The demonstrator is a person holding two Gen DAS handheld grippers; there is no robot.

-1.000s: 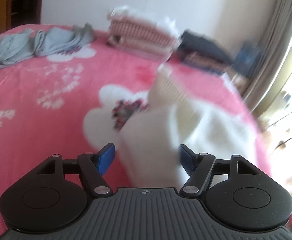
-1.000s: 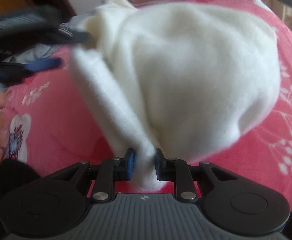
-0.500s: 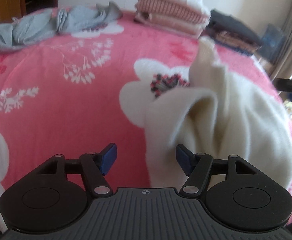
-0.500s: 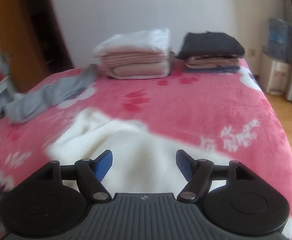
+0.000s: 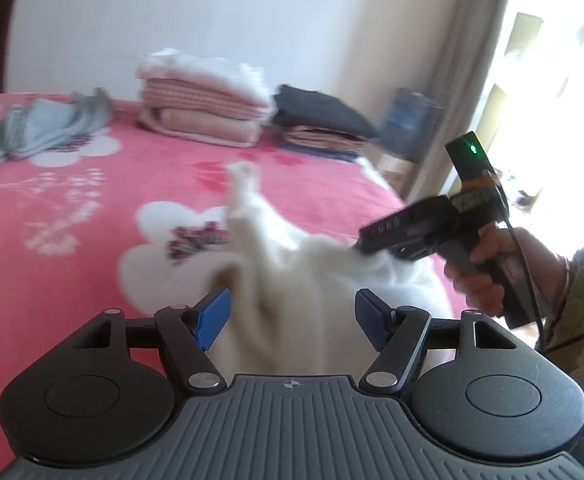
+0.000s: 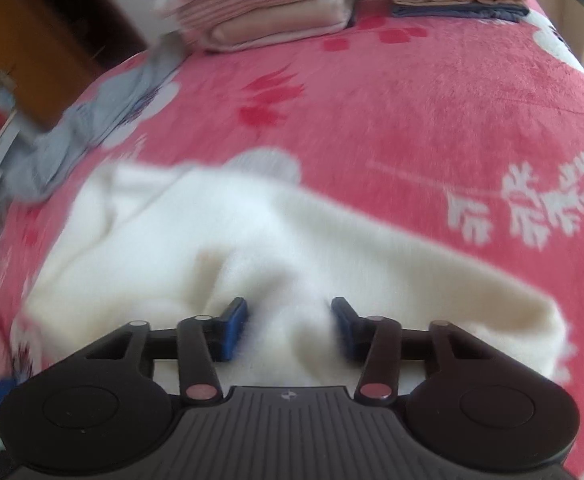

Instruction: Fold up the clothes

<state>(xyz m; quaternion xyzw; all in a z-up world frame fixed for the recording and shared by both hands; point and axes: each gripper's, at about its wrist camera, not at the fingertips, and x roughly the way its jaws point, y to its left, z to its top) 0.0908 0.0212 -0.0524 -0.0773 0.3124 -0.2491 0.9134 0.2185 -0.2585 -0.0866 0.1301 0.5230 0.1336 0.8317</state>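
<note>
A fluffy white garment [image 5: 292,276] lies bunched on the pink flowered bed [image 5: 91,200]; it also shows in the right wrist view [image 6: 251,240]. My left gripper [image 5: 292,316] is open, its blue pads either side of a raised fold of the garment. My right gripper [image 6: 289,326] is partly open, jaws astride a ridge of the garment without pinching it. In the left wrist view the right gripper [image 5: 362,246] pokes into the garment from the right, held by a hand.
Folded pink and white stack [image 5: 203,108] and a dark folded stack [image 5: 324,120] sit at the bed's far end. A crumpled grey garment [image 5: 31,128] lies far left. Curtain and window [image 5: 472,80] are on the right, past the bed edge.
The right gripper let go of the garment, opened, then came down onto it again with jaws narrowing. The garment dropped onto the bed. The left gripper stayed open.
</note>
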